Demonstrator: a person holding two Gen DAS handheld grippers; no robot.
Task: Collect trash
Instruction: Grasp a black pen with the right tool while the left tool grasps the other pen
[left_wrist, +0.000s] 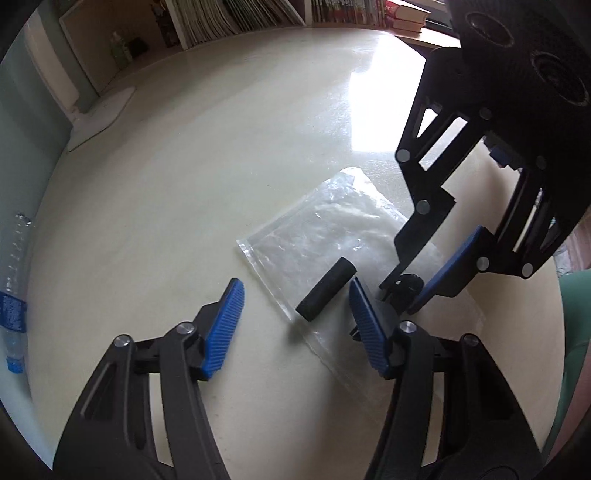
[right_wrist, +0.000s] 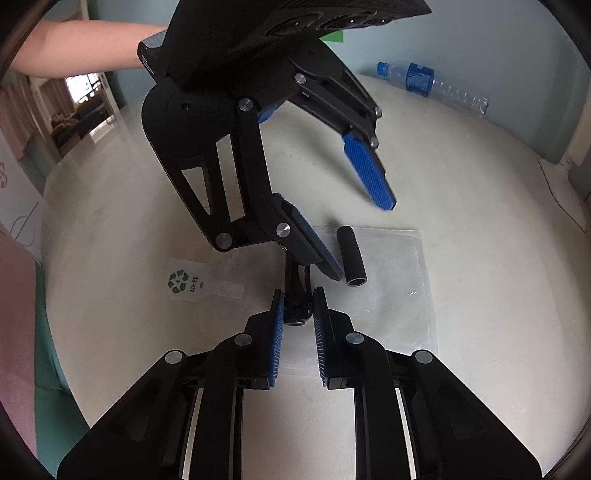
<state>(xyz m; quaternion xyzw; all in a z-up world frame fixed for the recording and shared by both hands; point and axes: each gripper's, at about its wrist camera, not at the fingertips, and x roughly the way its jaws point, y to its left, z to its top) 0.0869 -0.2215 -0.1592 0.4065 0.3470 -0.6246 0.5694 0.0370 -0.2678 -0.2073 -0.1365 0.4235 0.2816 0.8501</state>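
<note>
Pale round table (left_wrist: 207, 155) holds everything, nothing collected yet. On the clear plastic bag (left_wrist: 314, 236) lies a black tube (left_wrist: 327, 290), long axis flat, one open end toward the right gripper (right_wrist: 298, 308), whose nearly closed jaws flank a small black part (right_wrist: 295, 314) beside the tube, whether pinching it I cannot tell. Left gripper (left_wrist: 295, 306) straddles the tube, jaws spread. Water bottle (right_wrist: 432, 86) lies far from the bag, untouched

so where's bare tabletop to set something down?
Bare: between bag and bottle, and from the bag up to the bookshelf. Crowded: on the bag, where the black tube, a small black part and both grippers bunch.
</note>
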